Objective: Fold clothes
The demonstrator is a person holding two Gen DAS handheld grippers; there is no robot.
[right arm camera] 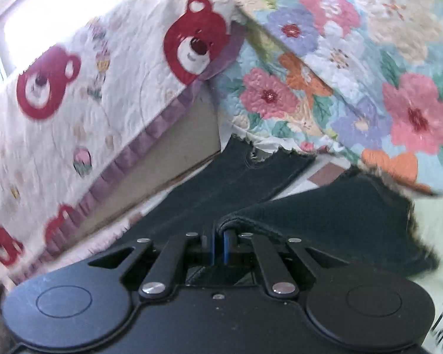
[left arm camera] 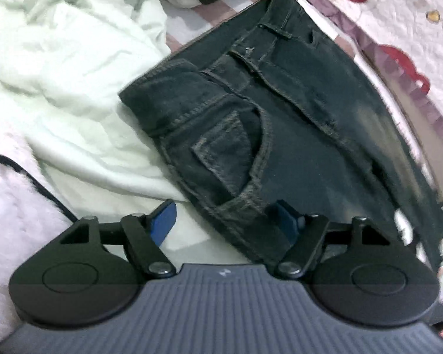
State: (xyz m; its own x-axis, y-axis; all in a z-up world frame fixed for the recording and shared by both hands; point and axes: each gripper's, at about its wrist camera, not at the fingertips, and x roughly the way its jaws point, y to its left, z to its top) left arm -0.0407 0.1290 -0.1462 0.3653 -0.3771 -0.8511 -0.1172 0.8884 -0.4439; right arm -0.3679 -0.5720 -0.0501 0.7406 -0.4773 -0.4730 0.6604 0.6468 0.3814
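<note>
At the near edge of the left wrist view, left gripper (left arm camera: 223,221) jaws apart, straddling the jeans (left arm camera: 280,124) waistband corner on the bed, not pinching. Right gripper (right arm camera: 218,246) clamped on a jeans leg edge (right arm camera: 245,224). Denim looks heavy, floppy, grippy; best held at thick seams or waistband. Mint blanket (left arm camera: 59,73) beyond.

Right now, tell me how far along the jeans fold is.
Done: the jeans lie on the bed, waist end flat with the pocket up. In hand: the right hand-held gripper is shut on a leg fold near the frayed hem; the left hand-held gripper stands open astride the waist edge. Left: bringing the legs over. The pale green garment is unfolded.
</note>
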